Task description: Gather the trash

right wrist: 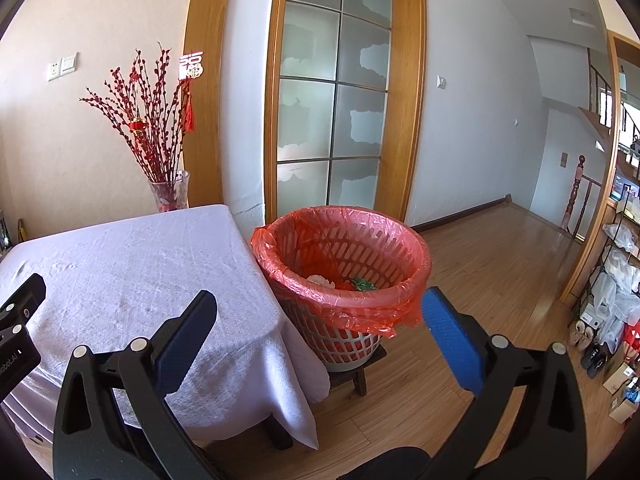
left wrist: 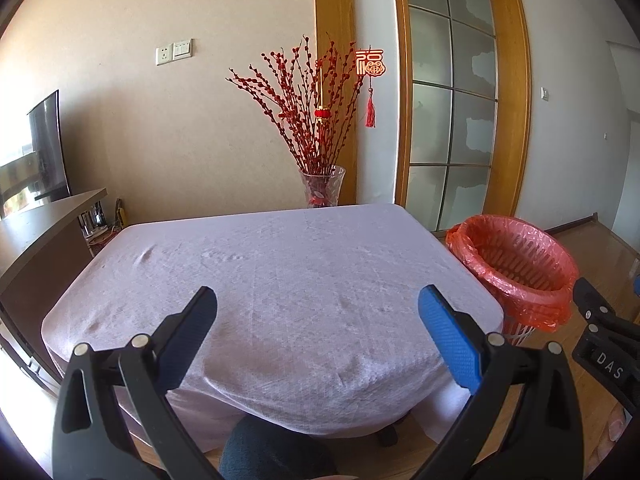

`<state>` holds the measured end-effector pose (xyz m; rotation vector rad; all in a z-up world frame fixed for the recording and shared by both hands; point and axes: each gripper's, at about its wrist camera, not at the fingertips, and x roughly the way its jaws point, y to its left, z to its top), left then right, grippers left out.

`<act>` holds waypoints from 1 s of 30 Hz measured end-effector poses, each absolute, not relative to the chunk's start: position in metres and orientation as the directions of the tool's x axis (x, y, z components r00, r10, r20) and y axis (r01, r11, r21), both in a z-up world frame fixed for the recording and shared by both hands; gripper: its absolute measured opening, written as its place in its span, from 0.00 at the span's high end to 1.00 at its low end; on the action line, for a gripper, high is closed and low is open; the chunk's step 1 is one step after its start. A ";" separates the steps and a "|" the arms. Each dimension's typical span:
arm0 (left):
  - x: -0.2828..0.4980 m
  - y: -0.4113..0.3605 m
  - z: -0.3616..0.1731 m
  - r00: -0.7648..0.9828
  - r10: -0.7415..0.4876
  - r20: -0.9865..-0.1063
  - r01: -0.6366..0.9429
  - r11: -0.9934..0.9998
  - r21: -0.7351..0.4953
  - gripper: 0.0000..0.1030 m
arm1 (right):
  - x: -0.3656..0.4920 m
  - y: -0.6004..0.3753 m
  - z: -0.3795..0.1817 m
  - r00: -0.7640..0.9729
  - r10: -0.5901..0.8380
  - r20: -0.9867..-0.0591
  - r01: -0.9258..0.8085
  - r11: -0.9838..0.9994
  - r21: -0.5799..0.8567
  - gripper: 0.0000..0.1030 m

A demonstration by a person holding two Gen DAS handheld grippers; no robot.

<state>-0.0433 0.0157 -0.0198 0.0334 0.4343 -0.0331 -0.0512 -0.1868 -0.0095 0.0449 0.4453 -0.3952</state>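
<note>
A white basket lined with a red plastic bag (right wrist: 344,276) stands on a low wooden stool to the right of the table; it also shows in the left wrist view (left wrist: 516,268). Inside lie white, orange and green pieces of trash (right wrist: 344,282). My left gripper (left wrist: 318,320) is open and empty, held above the near edge of the white tablecloth (left wrist: 280,264). My right gripper (right wrist: 320,324) is open and empty, in front of the basket, near the table's right corner (right wrist: 264,320).
A glass vase of red branches (left wrist: 322,186) stands behind the table's far edge. A dark cabinet (left wrist: 44,240) with a TV is on the left. Wooden floor (right wrist: 480,264) stretches to the right, with shelves, bags and shoes (right wrist: 616,312) at the far right.
</note>
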 end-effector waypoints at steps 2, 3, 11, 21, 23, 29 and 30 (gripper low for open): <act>-0.044 0.015 -0.020 0.907 -0.025 -0.421 0.040 0.999 0.026 0.04 | -0.051 -0.188 -0.010 0.828 -0.362 -0.429 0.381 0.923 -0.043 0.02; -0.044 0.015 -0.020 0.907 -0.026 -0.421 0.040 0.999 0.025 0.04 | -0.051 -0.187 -0.010 0.828 -0.361 -0.429 0.381 0.924 -0.042 0.02; -0.044 0.013 -0.019 0.908 -0.027 -0.419 0.043 0.999 0.027 0.04 | -0.049 -0.188 -0.010 0.828 -0.359 -0.430 0.380 0.924 -0.042 0.02; -0.043 0.012 -0.019 0.906 -0.030 -0.422 0.045 0.999 0.026 0.04 | -0.048 -0.189 -0.010 0.827 -0.360 -0.432 0.381 0.924 -0.039 0.02; -0.042 0.012 -0.020 0.905 -0.029 -0.424 0.045 0.999 0.027 0.04 | -0.048 -0.189 -0.010 0.827 -0.359 -0.432 0.381 0.924 -0.038 0.02; -0.042 0.012 -0.021 0.904 -0.030 -0.427 0.045 0.999 0.027 0.04 | -0.048 -0.190 -0.011 0.826 -0.358 -0.435 0.382 0.924 -0.036 0.02; -0.042 0.012 -0.021 0.904 -0.030 -0.427 0.046 0.999 0.027 0.04 | -0.048 -0.190 -0.011 0.826 -0.358 -0.435 0.382 0.923 -0.035 0.02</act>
